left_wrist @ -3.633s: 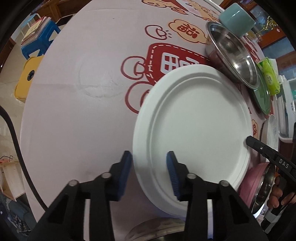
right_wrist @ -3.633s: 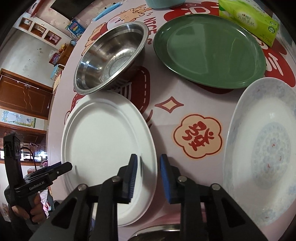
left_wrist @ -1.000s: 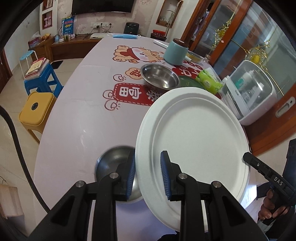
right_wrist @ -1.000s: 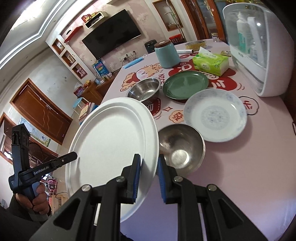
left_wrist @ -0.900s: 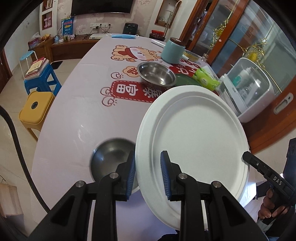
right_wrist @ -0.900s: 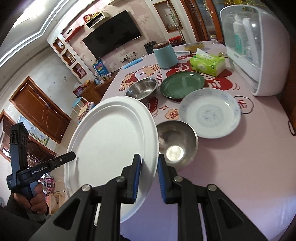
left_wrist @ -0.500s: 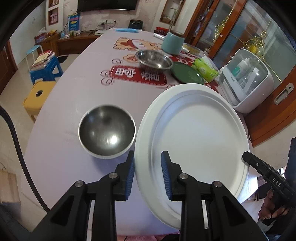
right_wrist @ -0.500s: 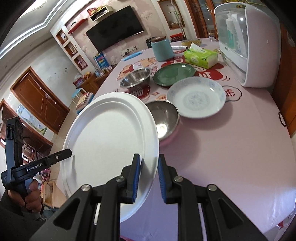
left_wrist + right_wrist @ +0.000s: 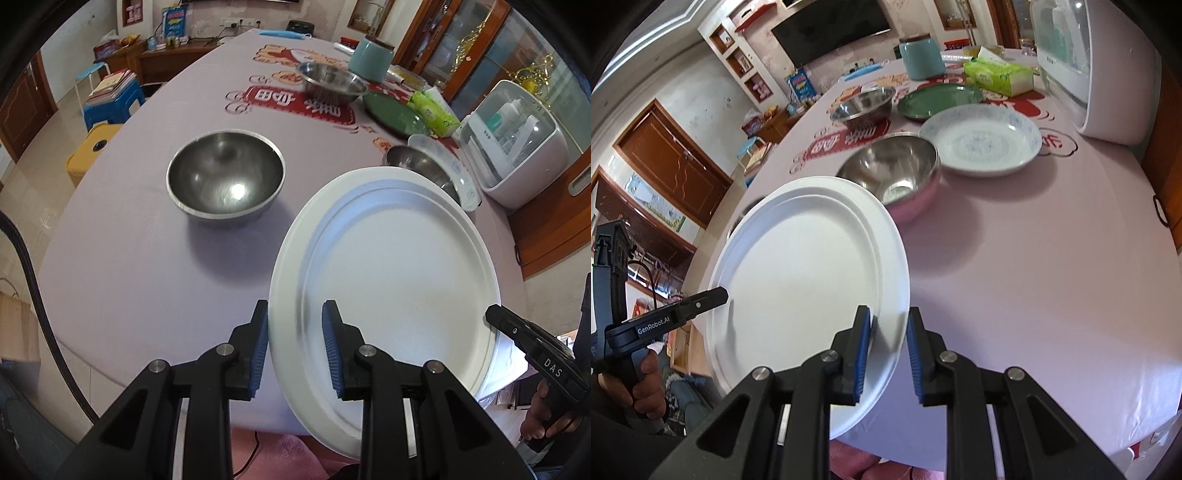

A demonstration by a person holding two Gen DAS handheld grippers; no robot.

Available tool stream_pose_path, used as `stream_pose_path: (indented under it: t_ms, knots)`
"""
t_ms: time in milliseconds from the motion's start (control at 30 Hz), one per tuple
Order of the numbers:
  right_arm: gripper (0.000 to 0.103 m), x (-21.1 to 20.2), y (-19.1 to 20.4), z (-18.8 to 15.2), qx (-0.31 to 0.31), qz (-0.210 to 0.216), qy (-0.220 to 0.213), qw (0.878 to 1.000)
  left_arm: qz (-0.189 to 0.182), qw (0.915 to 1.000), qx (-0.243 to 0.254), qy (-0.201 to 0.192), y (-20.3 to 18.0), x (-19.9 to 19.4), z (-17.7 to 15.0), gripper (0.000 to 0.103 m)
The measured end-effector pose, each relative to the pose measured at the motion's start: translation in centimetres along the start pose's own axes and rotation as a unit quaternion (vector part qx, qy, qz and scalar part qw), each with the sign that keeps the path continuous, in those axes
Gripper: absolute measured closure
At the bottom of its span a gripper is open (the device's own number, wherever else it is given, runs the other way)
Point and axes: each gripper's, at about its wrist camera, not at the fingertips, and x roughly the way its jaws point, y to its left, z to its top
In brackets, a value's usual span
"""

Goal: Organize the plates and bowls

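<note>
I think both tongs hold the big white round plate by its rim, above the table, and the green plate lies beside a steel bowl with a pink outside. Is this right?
Not quite. Both tongs, left and right, do grip the big white round plate above the table. But the right wrist view shows the white patterned plate beside the pink-sided steel bowl; the green plate lies farther back.

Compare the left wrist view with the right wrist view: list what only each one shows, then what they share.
Only the left wrist view: a plain steel bowl alone on the bare tablecloth, plus blue and yellow stools beside the table.

Only the right wrist view: the wall television and the pink outside of the near bowl.

Both: the white plate held above the table, left gripper and right gripper clamped on opposite edges, the green plate, patterned plate, far steel bowl, teal canister and tissue pack.
</note>
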Motion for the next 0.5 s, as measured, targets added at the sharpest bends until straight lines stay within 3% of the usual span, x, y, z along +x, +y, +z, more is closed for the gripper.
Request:
stream_pose_path:
  t_ms: [500]
  knots:
    - [0.081, 3.8, 0.0, -1.9, -0.020, -0.017, 0.063, 0.998, 0.044, 0.9981, 0.000, 0.042, 0.5, 3.6, -2.0, 0.077]
